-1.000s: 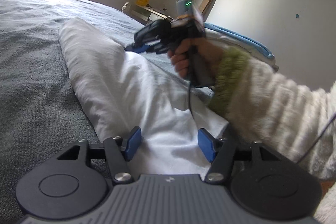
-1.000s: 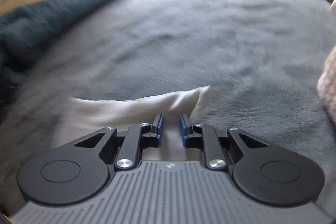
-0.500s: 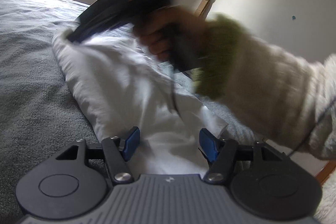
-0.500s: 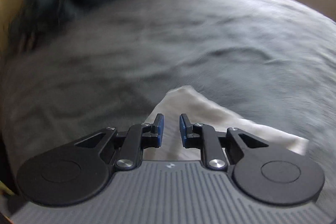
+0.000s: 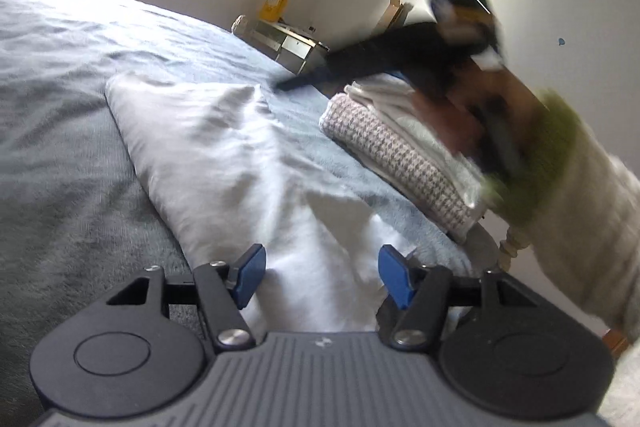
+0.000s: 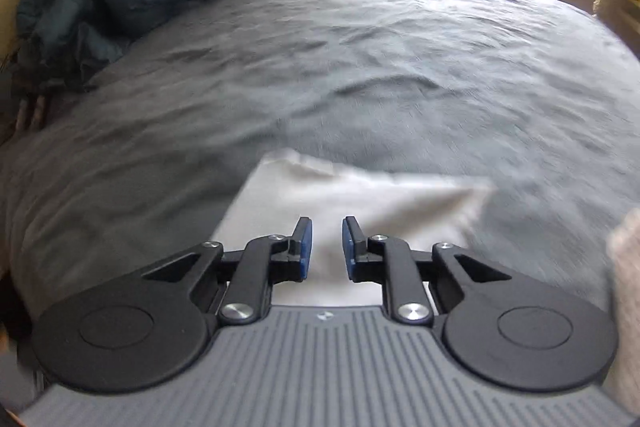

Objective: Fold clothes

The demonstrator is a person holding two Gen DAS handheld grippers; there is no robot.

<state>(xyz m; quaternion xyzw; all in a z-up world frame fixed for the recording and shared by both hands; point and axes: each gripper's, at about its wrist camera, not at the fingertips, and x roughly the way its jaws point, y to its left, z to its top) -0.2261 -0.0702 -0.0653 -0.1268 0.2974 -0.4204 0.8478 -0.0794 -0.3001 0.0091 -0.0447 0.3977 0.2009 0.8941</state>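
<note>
White garment [image 5: 224,155]: spread on grey bedcover [image 5: 60,131], narrowed into a long strip; long axis running straight away from left gripper [image 5: 322,277], near end lying between its blue pads.
Left gripper: released, jaws wide, straddling near end of strip, nothing pinched.
Right gripper [image 6: 324,247]: narrowly parted, fabric visible through gap, nothing clamped; hovering over far end of same garment [image 6: 360,199], one corner slightly raised. In left wrist view, blurred, lifted clear of cloth [image 5: 320,77].
Nearer hand: left for near end, right for far end.
Stack of folded clothes [image 5: 400,147]: right of strip, apart from it.
Fits either a lengthwise fold just laid or a crosswise fold pending.
</note>
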